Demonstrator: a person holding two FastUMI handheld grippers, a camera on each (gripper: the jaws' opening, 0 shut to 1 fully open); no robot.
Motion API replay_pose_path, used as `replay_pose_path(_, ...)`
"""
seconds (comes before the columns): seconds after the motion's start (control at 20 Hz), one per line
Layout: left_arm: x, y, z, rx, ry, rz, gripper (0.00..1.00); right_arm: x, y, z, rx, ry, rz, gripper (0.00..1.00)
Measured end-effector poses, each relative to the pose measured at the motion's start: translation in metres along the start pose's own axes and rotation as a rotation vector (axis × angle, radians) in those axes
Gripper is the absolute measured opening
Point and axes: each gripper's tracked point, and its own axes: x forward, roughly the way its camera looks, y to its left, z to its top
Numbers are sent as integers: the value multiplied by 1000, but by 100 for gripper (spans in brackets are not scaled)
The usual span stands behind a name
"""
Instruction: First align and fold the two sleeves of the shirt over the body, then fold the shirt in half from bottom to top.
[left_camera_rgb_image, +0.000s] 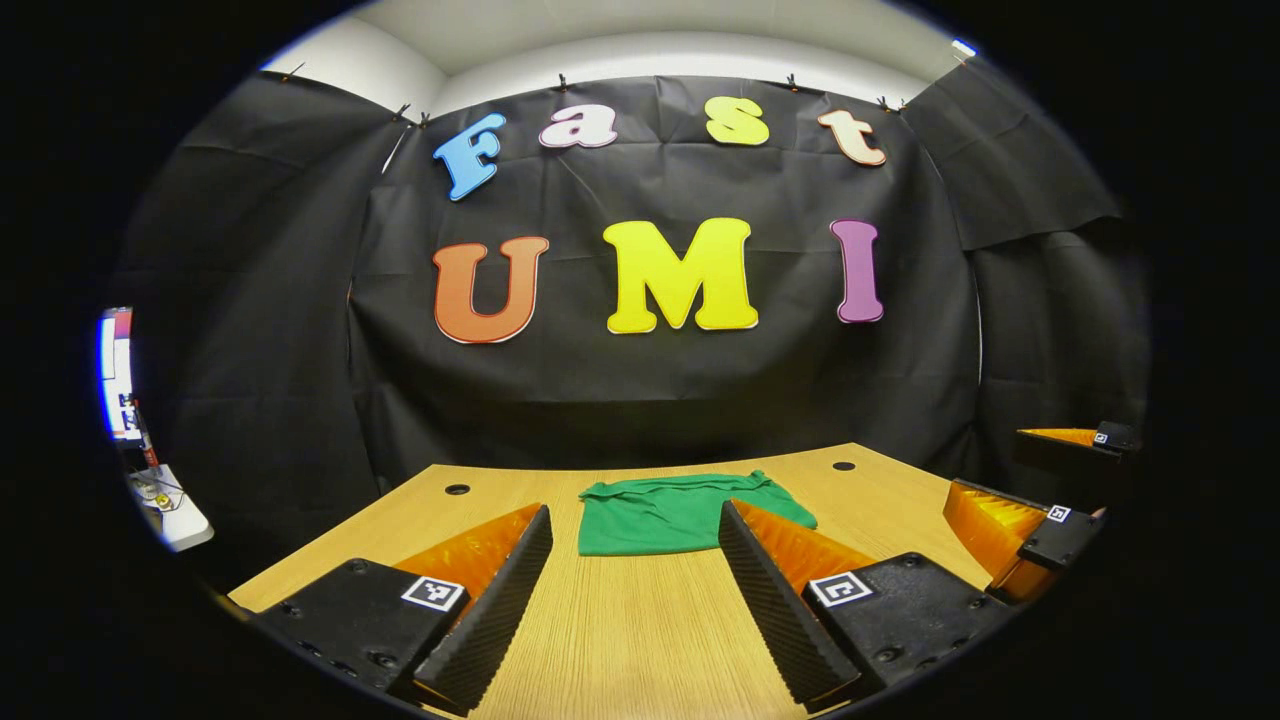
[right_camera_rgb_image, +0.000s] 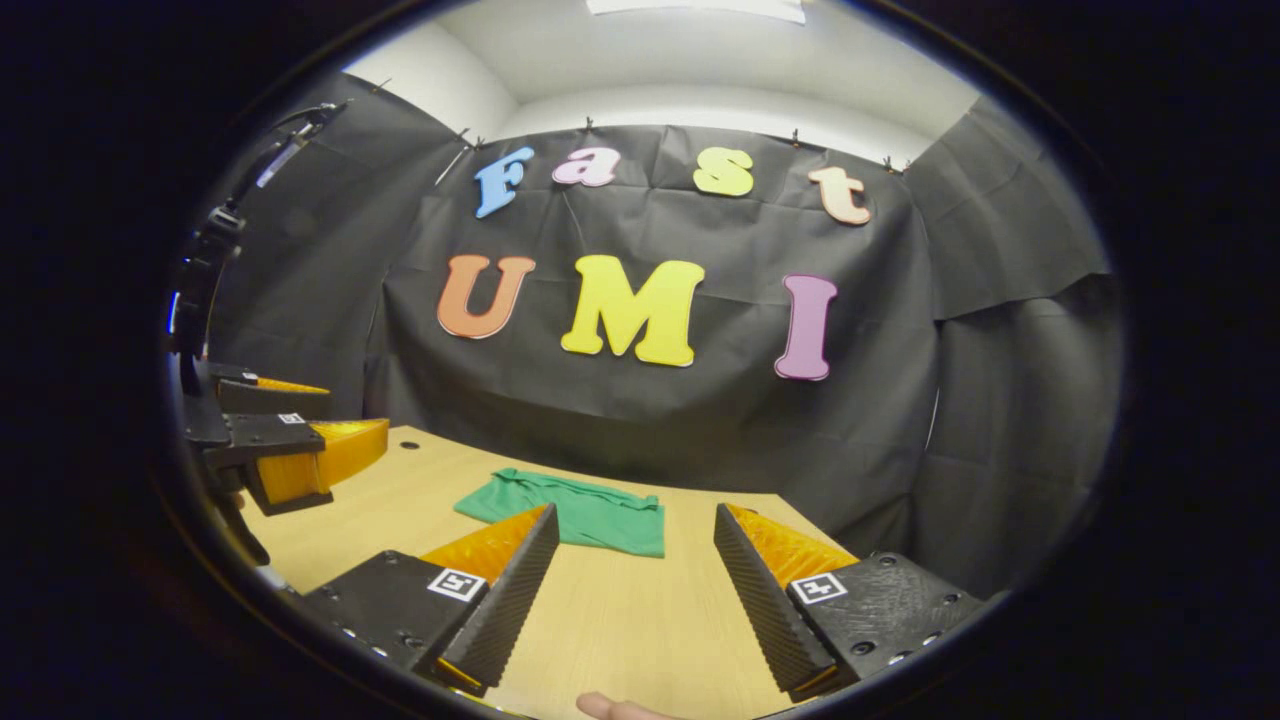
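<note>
While both sets of tongs hang wide apart holding nothing, left gripper (left_camera_rgb_image: 635, 560) and right gripper (right_camera_rgb_image: 635, 560), the green shirt (left_camera_rgb_image: 672, 513) lies folded on the wooden table (left_camera_rgb_image: 640, 640); no readable labels, just square marker tags (left_camera_rgb_image: 434, 592).

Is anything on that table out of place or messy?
Nothing much. The green shirt lies on the wooden table, already folded into a compact shape, its far edge slightly rumpled. Both the left gripper and right gripper are open and apart from it.
</note>
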Motion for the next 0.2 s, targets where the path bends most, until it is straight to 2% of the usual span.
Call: replay_pose_path(0.2,-1,-3,-1,6,1,-8,100,1,-4,-3,3,11,-9,95)
